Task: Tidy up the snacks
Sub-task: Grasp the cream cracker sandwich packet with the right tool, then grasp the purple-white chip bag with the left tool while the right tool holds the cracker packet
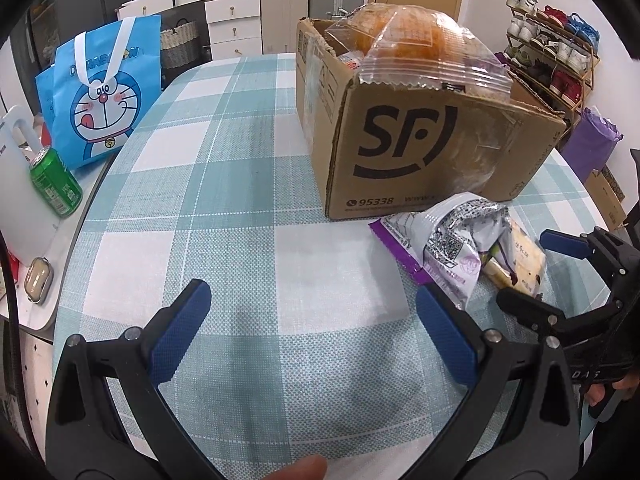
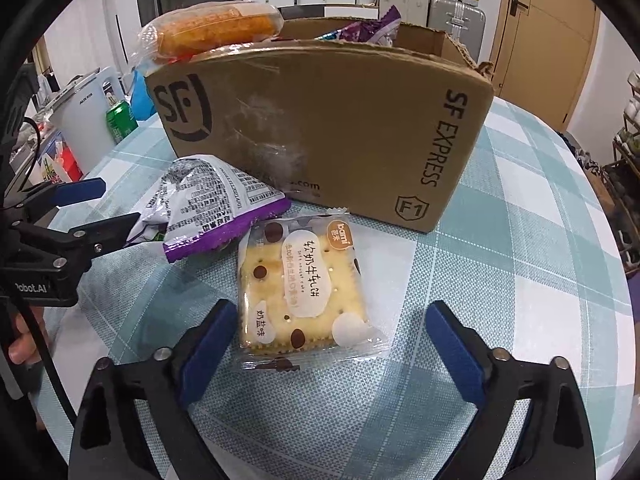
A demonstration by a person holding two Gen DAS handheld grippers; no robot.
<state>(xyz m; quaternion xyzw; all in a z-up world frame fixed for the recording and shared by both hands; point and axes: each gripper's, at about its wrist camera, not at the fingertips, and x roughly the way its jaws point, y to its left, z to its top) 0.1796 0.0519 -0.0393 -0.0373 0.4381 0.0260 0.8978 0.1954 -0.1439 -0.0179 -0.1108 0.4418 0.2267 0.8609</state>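
Observation:
A brown SF cardboard box stands on the checked tablecloth. A clear bag of orange cake rests on its rim, and a purple packet pokes out inside. In front of the box lie a silver-and-purple snack bag and a square cracker pack. My right gripper is open around the cracker pack's near end; the right pad stands clear of it. To the left, my left gripper is open over bare cloth.
Off the table's left edge are a blue cartoon bag, a green can, a white appliance and a small earbud case. A shoe rack stands at the far right. Drawers and suitcases line the back wall.

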